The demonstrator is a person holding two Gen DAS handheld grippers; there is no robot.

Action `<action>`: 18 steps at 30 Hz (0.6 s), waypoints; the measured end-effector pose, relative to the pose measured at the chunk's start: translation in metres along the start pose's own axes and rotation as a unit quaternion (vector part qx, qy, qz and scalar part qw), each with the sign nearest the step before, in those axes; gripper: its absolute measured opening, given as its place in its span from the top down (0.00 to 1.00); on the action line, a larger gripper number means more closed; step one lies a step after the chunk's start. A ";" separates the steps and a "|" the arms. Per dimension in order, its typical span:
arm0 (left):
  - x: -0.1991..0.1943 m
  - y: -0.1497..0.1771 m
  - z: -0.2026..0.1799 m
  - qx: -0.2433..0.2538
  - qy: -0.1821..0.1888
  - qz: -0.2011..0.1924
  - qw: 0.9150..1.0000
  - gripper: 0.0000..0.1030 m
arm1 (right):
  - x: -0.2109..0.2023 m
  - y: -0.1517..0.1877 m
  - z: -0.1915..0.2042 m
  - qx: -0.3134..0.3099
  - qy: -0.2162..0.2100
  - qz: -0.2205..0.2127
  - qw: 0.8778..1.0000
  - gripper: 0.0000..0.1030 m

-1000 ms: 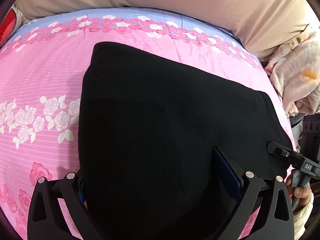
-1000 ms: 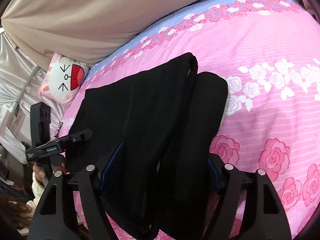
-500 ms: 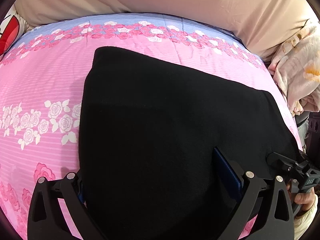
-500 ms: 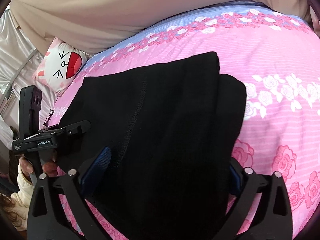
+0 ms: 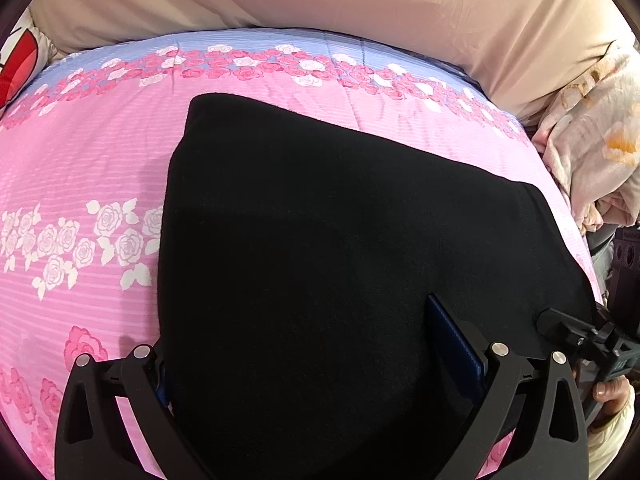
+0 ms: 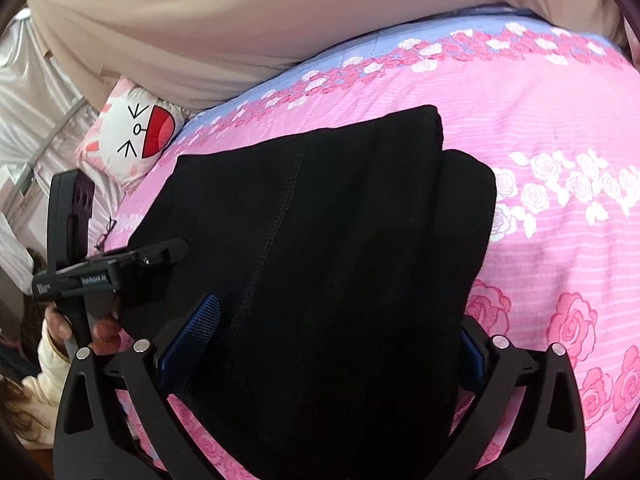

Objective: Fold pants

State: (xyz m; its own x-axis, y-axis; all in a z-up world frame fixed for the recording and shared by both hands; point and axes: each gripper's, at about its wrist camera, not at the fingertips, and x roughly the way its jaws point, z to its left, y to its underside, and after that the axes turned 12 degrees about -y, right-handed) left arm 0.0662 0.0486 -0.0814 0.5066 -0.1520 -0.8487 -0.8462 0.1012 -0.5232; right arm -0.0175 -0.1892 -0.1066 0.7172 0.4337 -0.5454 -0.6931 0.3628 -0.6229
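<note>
The black pants [image 5: 340, 240] lie folded into a thick flat stack on the pink rose bedspread [image 5: 80, 168]. In the right wrist view the pants [image 6: 340, 240] show layered edges and a seam. My left gripper [image 5: 316, 344] is open, its jaws wide apart on either side of the near edge of the pants. My right gripper [image 6: 332, 332] is open too, its blue pads either side of the stack's near end. Each gripper shows in the other's view: the right gripper [image 5: 580, 340] at the pants' right corner, the left gripper [image 6: 120, 264] at their left edge.
A beige headboard [image 5: 360, 0] runs along the far side of the bed. A white cartoon-face pillow [image 6: 136, 136] lies at the far left. A cream floral blanket [image 5: 592, 140] is bunched at the right edge of the bed.
Both grippers have drawn back a little from the pants. The right gripper's jaws have spread wider, and the stack has settled flat on the bed.
</note>
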 end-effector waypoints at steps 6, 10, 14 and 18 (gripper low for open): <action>-0.001 0.005 0.011 -0.019 0.036 -0.014 0.999 0.05 | -0.006 -0.004 -0.011 0.040 -0.030 -0.010 0.999 0.04; -0.002 0.007 0.018 -0.027 0.065 -0.017 0.997 0.05 | -0.014 -0.003 -0.023 0.074 -0.067 -0.031 0.995 0.04; -0.001 0.003 0.014 -0.018 0.057 -0.003 0.998 0.07 | -0.014 -0.002 -0.015 0.058 -0.012 -0.031 0.998 0.43; -0.014 0.004 0.011 -0.006 0.056 -0.013 0.998 0.35 | -0.021 0.001 -0.005 0.050 -0.005 -0.040 0.998 0.57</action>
State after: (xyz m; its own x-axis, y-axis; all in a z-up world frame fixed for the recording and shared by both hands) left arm 0.0572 0.0624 -0.0727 0.5077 -0.2634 -0.8203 -0.8351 0.0834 -0.5437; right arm -0.0331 -0.2019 -0.0985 0.7701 0.4079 -0.4906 -0.6378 0.4766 -0.6050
